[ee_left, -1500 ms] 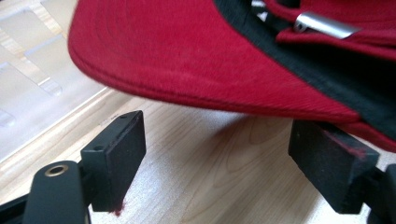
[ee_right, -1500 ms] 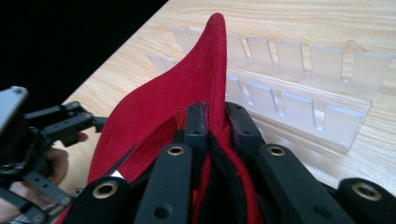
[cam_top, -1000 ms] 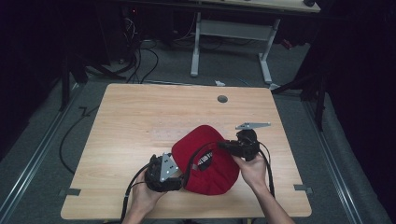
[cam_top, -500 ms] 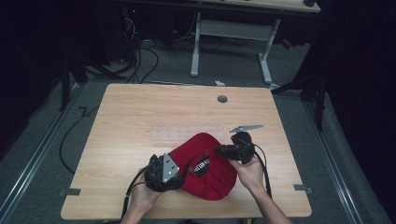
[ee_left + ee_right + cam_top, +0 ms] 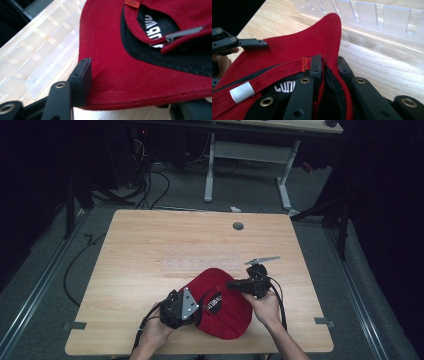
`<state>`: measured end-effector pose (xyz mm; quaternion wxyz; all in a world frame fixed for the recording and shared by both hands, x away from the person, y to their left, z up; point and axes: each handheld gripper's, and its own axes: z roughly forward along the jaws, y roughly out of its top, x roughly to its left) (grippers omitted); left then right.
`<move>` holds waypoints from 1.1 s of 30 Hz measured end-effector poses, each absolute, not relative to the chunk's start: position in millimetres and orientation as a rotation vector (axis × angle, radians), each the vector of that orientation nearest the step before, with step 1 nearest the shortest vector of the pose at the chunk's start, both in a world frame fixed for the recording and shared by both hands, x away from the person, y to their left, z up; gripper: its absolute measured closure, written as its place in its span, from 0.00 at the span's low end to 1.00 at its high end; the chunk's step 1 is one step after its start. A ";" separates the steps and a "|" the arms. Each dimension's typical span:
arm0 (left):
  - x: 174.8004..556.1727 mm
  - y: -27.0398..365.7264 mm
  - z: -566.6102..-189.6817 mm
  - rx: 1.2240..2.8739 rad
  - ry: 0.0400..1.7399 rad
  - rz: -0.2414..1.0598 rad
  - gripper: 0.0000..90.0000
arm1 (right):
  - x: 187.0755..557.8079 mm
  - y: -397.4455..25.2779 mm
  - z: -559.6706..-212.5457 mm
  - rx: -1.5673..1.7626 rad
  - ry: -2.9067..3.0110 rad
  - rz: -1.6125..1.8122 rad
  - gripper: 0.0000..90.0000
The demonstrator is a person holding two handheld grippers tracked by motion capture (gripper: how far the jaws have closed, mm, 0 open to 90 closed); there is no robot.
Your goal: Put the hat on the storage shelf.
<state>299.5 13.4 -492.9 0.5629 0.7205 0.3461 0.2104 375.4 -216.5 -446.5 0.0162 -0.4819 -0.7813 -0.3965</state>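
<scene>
A red cap (image 5: 227, 312) with a black lining lies at the near middle of the wooden table (image 5: 150, 250), held from both sides. My left gripper (image 5: 199, 307) is at the cap's left edge. In the left gripper view one jaw presses a crease into the red fabric (image 5: 130, 75) and the other sits under it. My right gripper (image 5: 232, 284) is shut on the cap's back rim. In the right gripper view its jaws pinch the rim and black sweatband (image 5: 329, 75) beside a small orange tag (image 5: 305, 63). A metal strap buckle (image 5: 242, 92) shows there too.
A clear plastic strip with slots (image 5: 200, 265) lies flat on the table just beyond the cap, and shows close behind it in the right gripper view (image 5: 374, 20). A round cable hole (image 5: 238, 226) sits far right. Cables and a desk frame (image 5: 280, 175) stand beyond.
The cap has come down and a little nearer the table's front edge, now flatter. Both grippers moved with it and kept their hold.
</scene>
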 end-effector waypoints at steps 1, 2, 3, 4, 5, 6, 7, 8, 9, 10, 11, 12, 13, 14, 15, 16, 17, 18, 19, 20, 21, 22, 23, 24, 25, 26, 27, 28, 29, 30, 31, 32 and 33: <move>299.0 14.6 -490.7 1.693 0.809 0.474 0.52 | 375.4 -217.8 -447.1 -1.493 -2.416 -1.239 0.88; 298.8 16.0 -488.8 1.695 0.807 0.459 0.55 | 375.7 -220.2 -448.1 -1.486 -2.392 -1.256 0.88; 298.6 17.2 -486.9 1.692 0.804 0.439 0.57 | 376.0 -221.7 -448.7 -1.480 -2.379 -1.265 0.87; 298.2 18.4 -484.0 1.690 0.803 0.407 0.59 | 376.1 -223.0 -448.9 -1.477 -2.365 -1.267 0.86; 297.5 19.2 -481.1 1.687 0.800 0.376 0.62 | 376.4 -224.5 -449.5 -1.471 -2.354 -1.274 0.85; 296.2 20.4 -477.1 1.695 0.789 0.345 0.66 | 376.5 -225.4 -450.1 -1.465 -2.345 -1.286 0.83; 295.5 20.2 -475.7 1.697 0.788 0.334 0.71 | 377.2 -226.4 -451.4 -1.450 -2.340 -1.299 0.82; 295.1 20.6 -474.1 1.707 0.784 0.320 0.73 | 377.6 -226.9 -451.9 -1.448 -2.331 -1.301 0.82; 294.4 20.3 -472.6 1.701 0.784 0.299 0.75 | 378.2 -227.4 -452.7 -1.441 -2.324 -1.308 0.81; 294.0 20.7 -471.2 1.703 0.782 0.278 0.78 | 378.6 -227.6 -453.0 -1.440 -2.315 -1.310 0.81; 293.7 20.9 -470.1 1.705 0.781 0.266 0.80 | 379.3 -227.7 -453.4 -1.435 -2.312 -1.315 0.80; 293.7 20.8 -469.6 1.709 0.778 0.264 0.81 | 380.1 -227.7 -453.7 -1.430 -2.309 -1.320 0.79; 293.7 20.8 -469.2 1.717 0.776 0.263 0.82 | 380.8 -227.5 -454.1 -1.428 -2.308 -1.321 0.79; 293.7 21.1 -468.9 1.728 0.771 0.263 0.84 | 381.6 -227.3 -454.6 -1.427 -2.303 -1.322 0.77; 293.7 21.3 -468.8 1.735 0.762 0.269 0.86 | 382.2 -227.1 -455.1 -1.428 -2.299 -1.320 0.76; 293.5 21.9 -468.5 1.747 0.755 0.273 0.87 | 382.9 -227.3 -455.4 -1.428 -2.297 -1.324 0.74; 293.1 22.2 -468.1 1.752 0.751 0.274 0.89 | 383.4 -228.0 -455.4 -1.431 -2.290 -1.331 0.73; 292.5 22.6 -467.8 1.760 0.745 0.281 0.91 | 383.7 -229.3 -455.2 -1.437 -2.271 -1.341 0.70; 292.2 22.9 -467.6 1.764 0.742 0.279 0.93 | 384.5 -231.6 -454.8 -1.442 -2.252 -1.359 0.68; 291.5 22.7 -467.5 1.762 0.740 0.271 0.94 | 384.9 -233.1 -454.4 -1.449 -2.243 -1.370 0.67; 290.7 22.7 -467.4 1.770 0.736 0.268 0.94 | 385.5 -235.4 -453.6 -1.457 -2.227 -1.387 0.64; 289.8 22.4 -467.5 1.771 0.734 0.265 0.94 | 385.9 -237.9 -452.6 -1.466 -2.212 -1.410 0.62; 289.2 22.3 -467.3 1.770 0.732 0.263 0.95 | 386.1 -240.4 -451.4 -1.475 -2.195 -1.432 0.60; 288.9 22.3 -467.0 1.765 0.732 0.259 0.95 | 386.4 -243.0 -450.4 -1.482 -2.180 -1.459 0.57; 288.7 22.8 -466.2 1.766 0.734 0.254 0.95 | 386.3 -245.4 -449.3 -1.495 -2.160 -1.486 0.55; 288.7 23.2 -465.9 1.766 0.733 0.256 0.95 | 386.0 -247.9 -447.9 -1.509 -2.148 -1.513 0.54; 288.8 23.6 -465.8 1.760 0.738 0.259 0.95 | 385.5 -250.6 -446.3 -1.520 -2.138 -1.540 0.53; 289.3 25.3 -465.2 1.764 0.741 0.257 0.95 | 384.9 -253.9 -444.6 -1.532 -2.126 -1.572 0.52; 289.7 26.8 -464.6 1.759 0.748 0.256 0.95 | 384.4 -257.7 -442.5 -1.547 -2.110 -1.603 0.51; 290.6 28.9 -463.7 1.752 0.752 0.260 0.95 | 383.6 -262.0 -440.1 -1.562 -2.102 -1.630 0.50; 292.0 30.8 -462.4 1.736 0.769 0.257 0.95 | 382.4 -266.8 -438.1 -1.576 -2.102 -1.661 0.49; 293.7 32.9 -461.4 1.722 0.785 0.252 0.95 | 380.9 -271.7 -436.3 -1.595 -2.092 -1.688 0.48; 295.3 34.9 -461.1 1.711 0.796 0.252 0.95 | 379.4 -276.5 -434.9 -1.614 -2.085 -1.707 0.47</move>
